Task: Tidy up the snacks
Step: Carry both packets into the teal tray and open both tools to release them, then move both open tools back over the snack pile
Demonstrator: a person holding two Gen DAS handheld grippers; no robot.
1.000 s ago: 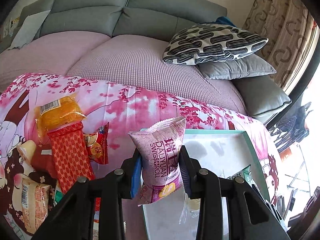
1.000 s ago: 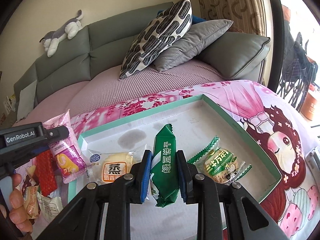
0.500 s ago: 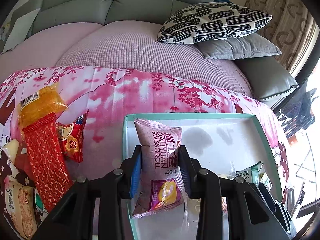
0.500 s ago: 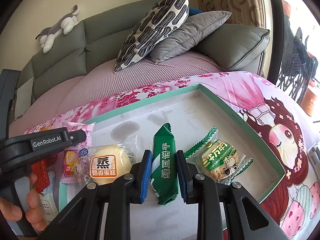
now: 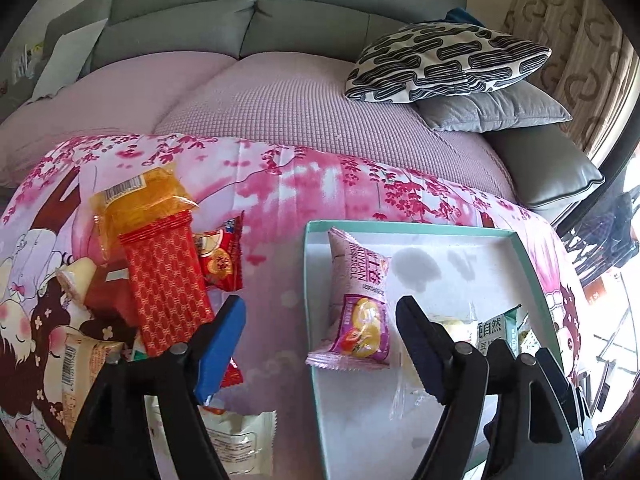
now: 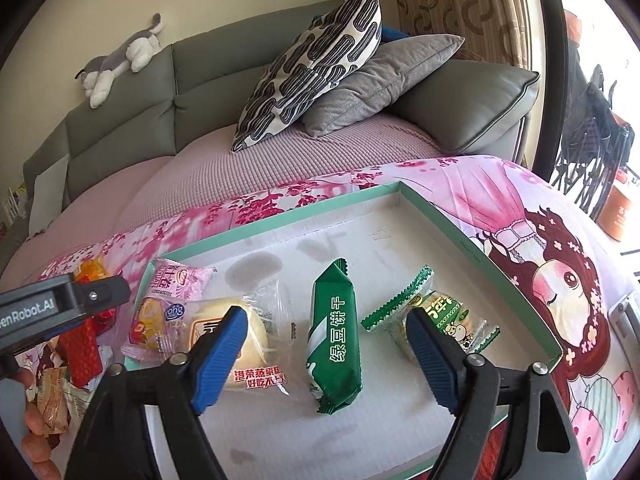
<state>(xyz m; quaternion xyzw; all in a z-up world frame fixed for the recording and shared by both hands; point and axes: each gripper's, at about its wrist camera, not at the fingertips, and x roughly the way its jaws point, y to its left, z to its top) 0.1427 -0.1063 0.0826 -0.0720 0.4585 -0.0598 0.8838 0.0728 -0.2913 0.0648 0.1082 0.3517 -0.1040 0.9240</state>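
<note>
With both tools' jaws just sprung wide, the pink roll packet (image 5: 360, 300) overhangs the tray's (image 5: 420, 227) 9 o'clock rim; the left tool (image 5: 320, 340) could knock it out.

A home living room: a grey sofa (image 6: 132, 116) with patterned cushions (image 6: 312, 64), a plush toy (image 6: 120, 60) on its backrest, curtains (image 6: 472, 4), and a floral cloth (image 5: 312, 184).

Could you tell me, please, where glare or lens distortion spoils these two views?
Left wrist view: the window at the right edge is blown out; the sofa back bows from fisheye. Right wrist view: the upper right corner is overexposed, while the green packet and tray rim stay sharp and evenly lit.
</note>
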